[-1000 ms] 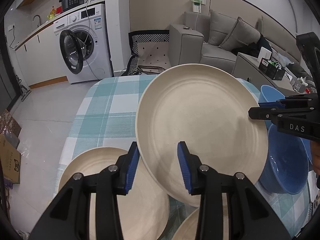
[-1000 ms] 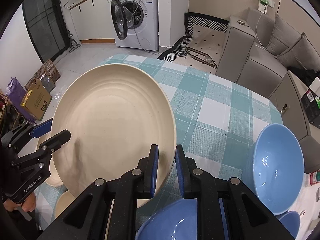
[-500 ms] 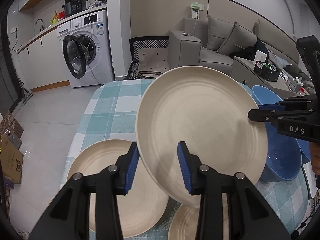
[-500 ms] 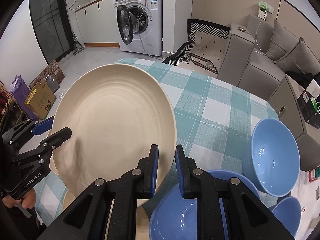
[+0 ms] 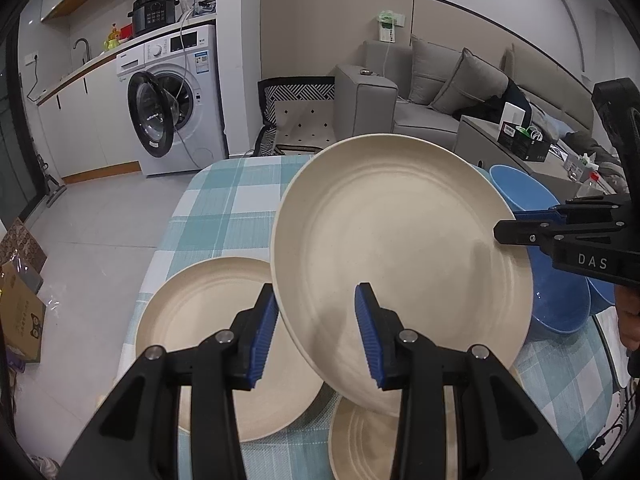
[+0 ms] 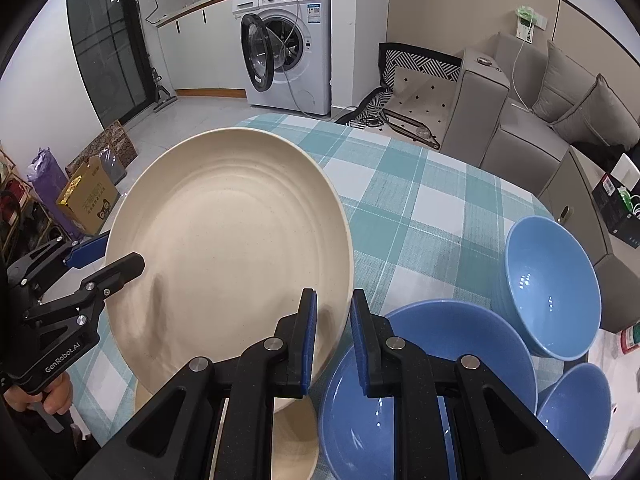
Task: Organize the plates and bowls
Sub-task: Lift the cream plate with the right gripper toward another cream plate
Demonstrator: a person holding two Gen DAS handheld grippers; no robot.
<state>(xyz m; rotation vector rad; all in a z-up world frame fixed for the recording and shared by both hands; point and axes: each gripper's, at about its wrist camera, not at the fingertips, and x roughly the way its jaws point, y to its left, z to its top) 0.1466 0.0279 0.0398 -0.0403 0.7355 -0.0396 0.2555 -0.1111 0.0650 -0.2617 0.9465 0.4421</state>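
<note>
The right gripper reads "DAS" when seen from the left wrist camera, and the left gripper reads "GenRobot.AI" when seen from the right. Both pinch the rim of one large cream plate, a speckled dish with faint concentric rings: the right jaws are nearly closed on its edge, the left stand somewhat wider on the opposite edge. It hangs tilted above the teal checked tablecloth, over two more cream plates, with blue bowls beside it.
</note>
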